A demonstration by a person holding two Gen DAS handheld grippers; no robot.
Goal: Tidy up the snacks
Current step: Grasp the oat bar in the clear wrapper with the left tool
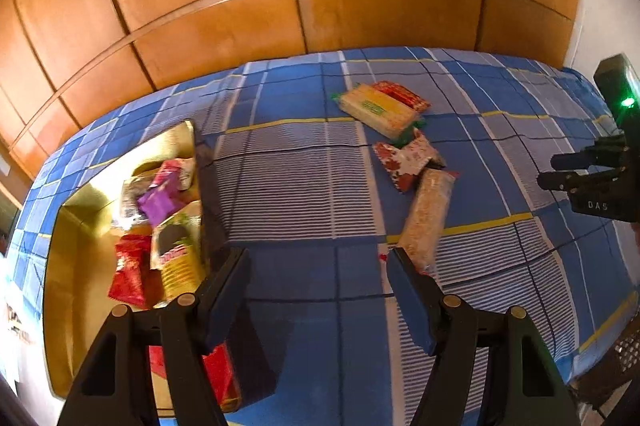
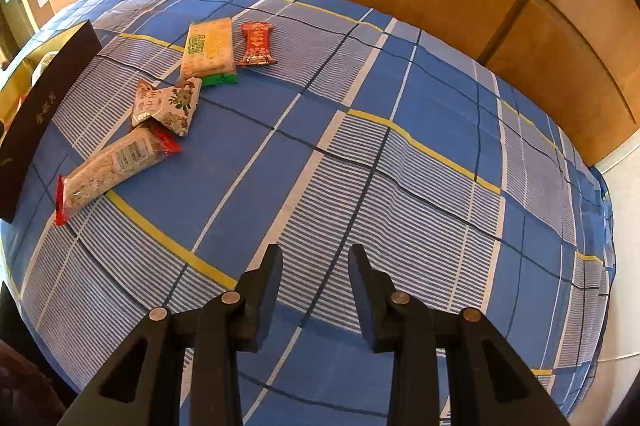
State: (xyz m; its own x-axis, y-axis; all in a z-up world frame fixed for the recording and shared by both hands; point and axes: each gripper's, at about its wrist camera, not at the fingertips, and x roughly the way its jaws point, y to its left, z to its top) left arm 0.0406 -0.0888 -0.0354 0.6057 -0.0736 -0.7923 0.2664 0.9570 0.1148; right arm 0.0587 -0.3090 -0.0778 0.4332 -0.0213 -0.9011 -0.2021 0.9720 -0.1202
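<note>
The left gripper (image 1: 316, 258) stood open and empty over the blue checked cloth (image 1: 304, 177), between the gold box (image 1: 68, 266) of snacks and a long oat bar (image 1: 428, 218). The right gripper (image 2: 316, 258) was narrowly parted, holding nothing. Farther off lay a floral packet (image 2: 168, 105), a yellow wafer pack (image 2: 208, 45) and a red packet (image 2: 258, 43).

My left gripper (image 1: 316, 258) is matte black: two angular arms with triangular cut-outs, a round brass-coloured pin at each joint, and flat dark-blue pads (image 1: 412, 302) inside the fingertips. My right gripper (image 2: 315, 258) is built the same. Off to the side its black body carries a green light and pale lettering.
</note>
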